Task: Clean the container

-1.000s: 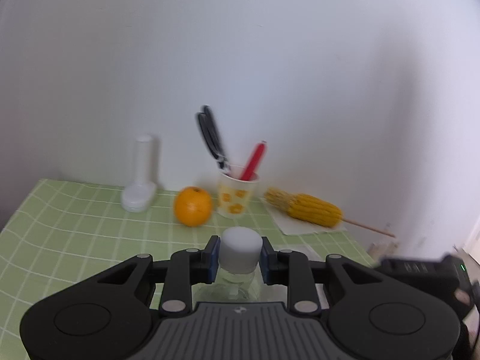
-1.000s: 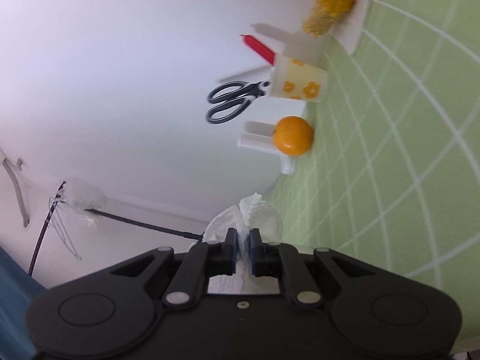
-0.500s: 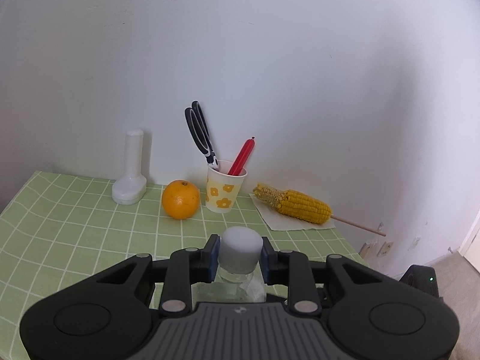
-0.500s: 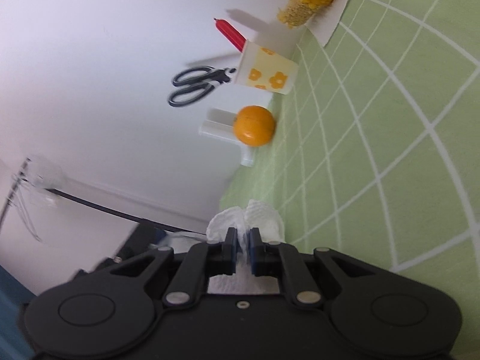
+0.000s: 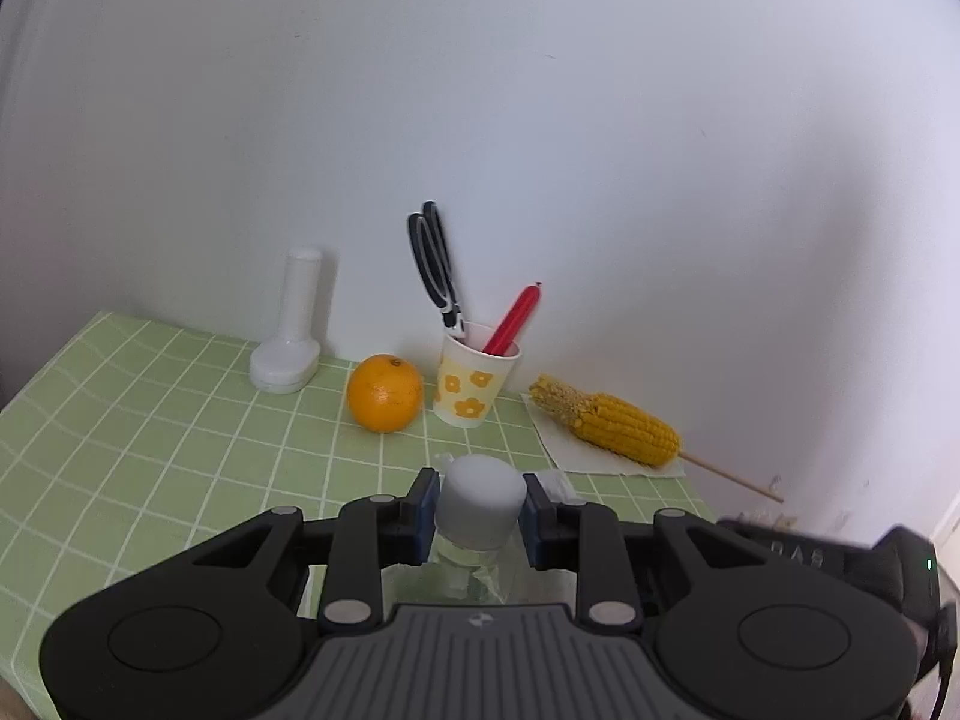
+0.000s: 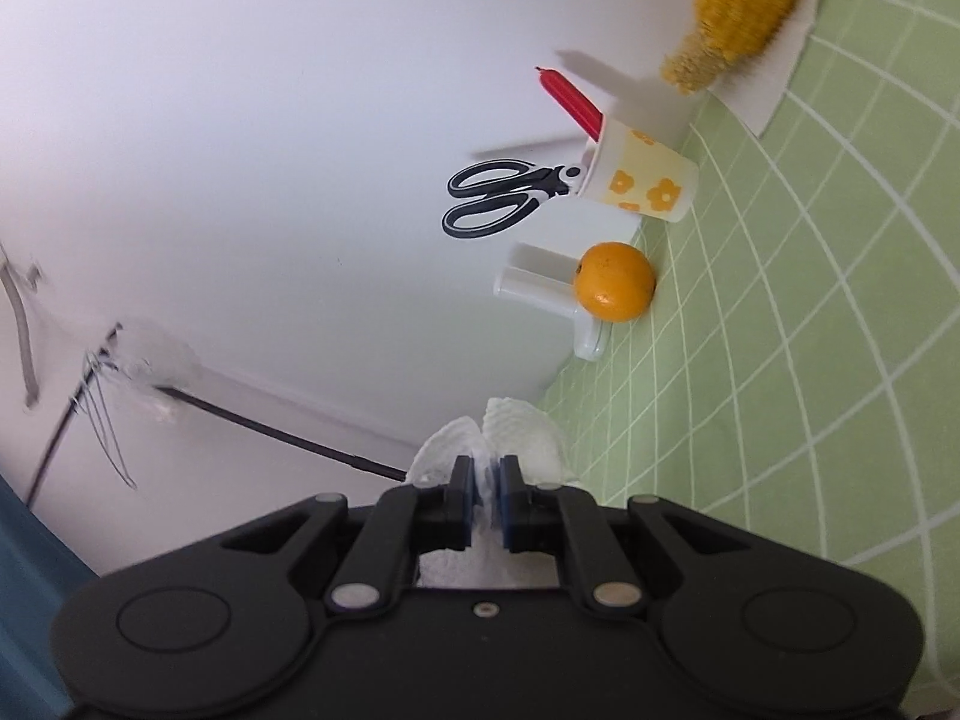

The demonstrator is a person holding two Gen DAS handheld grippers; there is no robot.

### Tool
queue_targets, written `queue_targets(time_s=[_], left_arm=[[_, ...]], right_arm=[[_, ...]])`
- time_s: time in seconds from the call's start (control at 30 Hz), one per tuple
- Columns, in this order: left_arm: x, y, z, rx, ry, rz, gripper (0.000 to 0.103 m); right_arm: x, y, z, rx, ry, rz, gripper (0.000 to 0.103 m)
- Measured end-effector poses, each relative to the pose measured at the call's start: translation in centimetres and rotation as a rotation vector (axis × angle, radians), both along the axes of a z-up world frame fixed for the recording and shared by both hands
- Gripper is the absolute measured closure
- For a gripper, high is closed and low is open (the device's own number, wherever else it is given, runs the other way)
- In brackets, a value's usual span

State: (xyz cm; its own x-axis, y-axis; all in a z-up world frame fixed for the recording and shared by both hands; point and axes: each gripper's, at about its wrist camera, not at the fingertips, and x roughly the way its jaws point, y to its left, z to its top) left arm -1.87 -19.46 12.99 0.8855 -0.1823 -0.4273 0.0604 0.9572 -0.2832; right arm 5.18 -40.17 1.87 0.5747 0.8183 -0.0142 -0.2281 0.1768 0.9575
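My left gripper (image 5: 479, 510) is shut on a clear plastic bottle with a white cap (image 5: 479, 503), held by the cap above the green checked tablecloth (image 5: 150, 432). The bottle body below the cap is mostly hidden by the gripper. My right gripper (image 6: 485, 492) is shut on a crumpled white paper towel (image 6: 516, 429) and is rolled sideways, so the table stands on the right of its view. The other gripper's black body (image 5: 840, 564) shows at the lower right of the left wrist view.
Along the white wall stand a white bottle-shaped object (image 5: 294, 336), an orange (image 5: 385, 393), a flowered paper cup (image 5: 474, 381) with scissors (image 5: 435, 267) and a red pen (image 5: 516, 318), and corn on a stick (image 5: 612, 420) on a napkin.
The left view has shifted and the right gripper's body has come into its lower right. The right view has swung, and the cup and orange sit further right and lower. Both grips are unchanged.
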Motion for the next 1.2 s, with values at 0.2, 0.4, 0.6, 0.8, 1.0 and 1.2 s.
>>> queue_targets(time_s=[0.2, 0.4, 0.6, 0.8, 1.0, 1.2], left_arm=[[0.2, -0.1, 0.1, -0.025, 0.006, 0.042, 0.073], [0.2, -0.7, 0.3, -0.025, 0.005, 0.022, 0.072], [0.1, -0.6, 0.5, -0.030, 0.006, 0.023, 0.071], [0.1, 0.0, 0.5, -0.053, 0.010, 0.032, 0.071], [0.0, 0.0, 0.5, -0.047, 0.005, 0.019, 0.071], [-0.1, 1.3, 0.5, -0.069, 0.005, 0.012, 0.072]], right_arm=[[-0.9, 0.8, -1.2, -0.202, 0.062, -0.032, 0.094], [-1.8, 0.2, -1.3, -0.151, 0.096, -0.048, 0.094], [-2.6, 0.3, 1.5, -0.060, 0.019, -0.092, 0.094], [-3.1, 1.7, 0.9, -0.256, 0.029, -0.101, 0.094], [-3.4, 3.3, 0.1, -0.470, 0.001, -0.103, 0.094], [-1.8, 2.1, 0.8, -0.293, 0.006, -0.077, 0.094]])
